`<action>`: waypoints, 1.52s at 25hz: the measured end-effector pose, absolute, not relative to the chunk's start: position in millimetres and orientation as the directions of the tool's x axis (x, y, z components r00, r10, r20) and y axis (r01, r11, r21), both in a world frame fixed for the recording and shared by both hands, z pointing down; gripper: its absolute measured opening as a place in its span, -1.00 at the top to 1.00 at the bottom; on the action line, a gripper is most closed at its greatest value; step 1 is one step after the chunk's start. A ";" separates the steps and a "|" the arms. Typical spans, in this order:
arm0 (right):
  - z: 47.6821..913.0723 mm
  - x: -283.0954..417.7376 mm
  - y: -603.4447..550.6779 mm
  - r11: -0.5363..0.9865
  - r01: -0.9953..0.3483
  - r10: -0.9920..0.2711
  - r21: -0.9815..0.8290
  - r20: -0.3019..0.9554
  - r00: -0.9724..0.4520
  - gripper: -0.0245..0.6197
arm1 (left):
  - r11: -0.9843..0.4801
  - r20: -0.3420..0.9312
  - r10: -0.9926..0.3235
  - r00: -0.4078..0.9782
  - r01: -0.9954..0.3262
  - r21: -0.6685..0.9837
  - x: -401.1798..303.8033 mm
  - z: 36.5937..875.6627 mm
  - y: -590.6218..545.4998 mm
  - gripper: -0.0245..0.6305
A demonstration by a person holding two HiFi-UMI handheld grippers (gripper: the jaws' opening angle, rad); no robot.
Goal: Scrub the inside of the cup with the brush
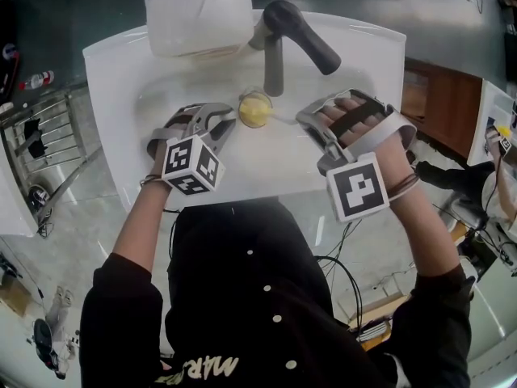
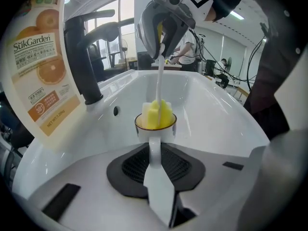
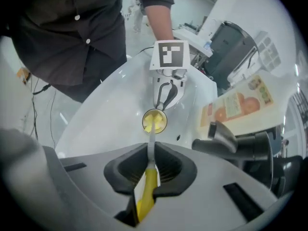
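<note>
Left hand-held gripper (image 2: 155,160) is clenched on the white loop handle of a small white ceramic cup with a dark rim (image 2: 166,134), with both pads pinching the handle edge-on. Cup is upright with its mouth up, low in the middle of the white sink basin (image 1: 355,47); can't tell if its base touches the basin floor. Right hand-held gripper (image 3: 150,170) points steeply down from above the cup and is clamped on the brush (image 2: 155,115), a yellow sponge head on a thin white shaft with a yellow grip end. The yellow grip end sits between the jaws and the white shaft runs out from the pads straight into the cup. The sponge head is inside the cup, filling most of the mouth and poking a bit above the rim. In the head view the two grippers face each other across the cup, left one at left, right one at right, each with its marker cube toward the person. Beyond the cup a dark grey curved faucet (image 1: 279,55) stands on the basin's far rim with its spout angled right. Just left of the faucet a translucent refill pouch with orange fruit print (image 2: 43,57) stands at the far left corner. A person's dark buttoned shirt (image 1: 242,297) fills the near side. A wooden cabinet (image 1: 440,103) sits to the right of the basin.
</note>
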State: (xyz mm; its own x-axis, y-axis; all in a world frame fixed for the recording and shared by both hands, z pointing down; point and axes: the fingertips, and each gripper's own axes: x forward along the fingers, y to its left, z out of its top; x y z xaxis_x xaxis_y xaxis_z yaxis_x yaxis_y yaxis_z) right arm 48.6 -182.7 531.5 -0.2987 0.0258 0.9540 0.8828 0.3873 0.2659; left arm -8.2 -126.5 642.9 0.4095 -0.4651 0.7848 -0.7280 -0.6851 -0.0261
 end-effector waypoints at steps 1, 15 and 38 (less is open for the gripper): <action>533.3 43.6 -180.1 0.357 0.892 0.022 0.277 0.952 -0.305 0.77 | -0.686 0.786 -0.464 0.409 -0.728 -0.026 -8.0 642.4 -126.8 0.65; 558.1 45.0 -174.9 0.620 0.779 0.130 0.095 0.967 -0.221 0.77 | -0.658 0.776 -0.484 0.405 -0.753 -0.017 -4.4 638.3 -131.2 0.65; 569.1 76.3 -174.1 0.718 -0.354 0.420 -0.600 0.778 -0.466 0.76 | -0.643 0.798 -0.491 0.349 -0.764 -0.061 -12.2 646.7 -126.8 0.65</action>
